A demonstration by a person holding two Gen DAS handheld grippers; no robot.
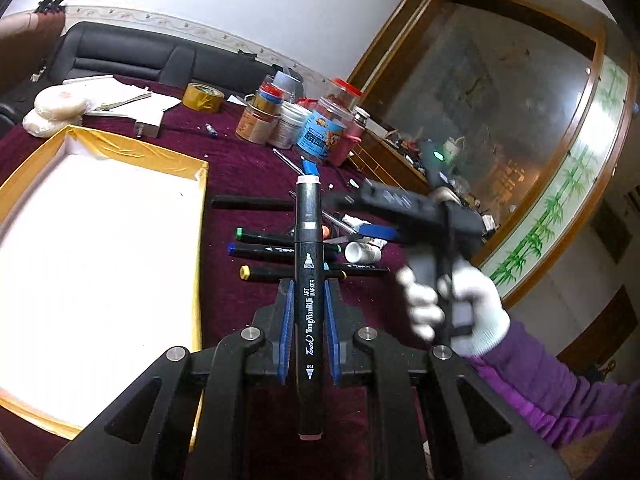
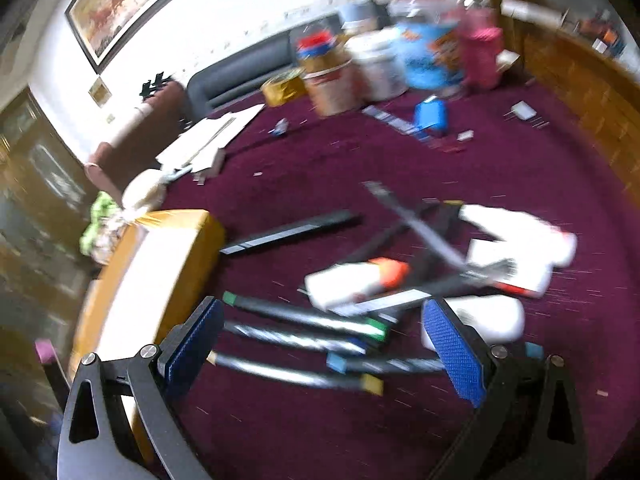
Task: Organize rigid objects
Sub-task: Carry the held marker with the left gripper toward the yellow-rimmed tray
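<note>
My left gripper (image 1: 308, 292) is shut on a black art marker (image 1: 308, 280) with pink end caps, held lengthwise above the maroon table. An open yellow box (image 1: 100, 264) with a white floor lies to its left. Several black markers (image 1: 280, 252) with green, blue and yellow caps lie on the cloth beyond. My right gripper (image 2: 320, 344) is open and empty, hovering over those markers (image 2: 304, 340); its view is blurred. It also shows in the left wrist view (image 1: 384, 200), held by a white-gloved hand. The yellow box (image 2: 160, 272) is to its left.
Jars and cans (image 1: 304, 120) and a tape roll (image 1: 202, 97) stand at the table's far side. White tubes and bottles (image 2: 500, 240), one with an orange cap (image 2: 352, 280), lie among the markers. Papers (image 1: 120, 104) lie far left. A wooden cabinet (image 1: 520, 120) stands right.
</note>
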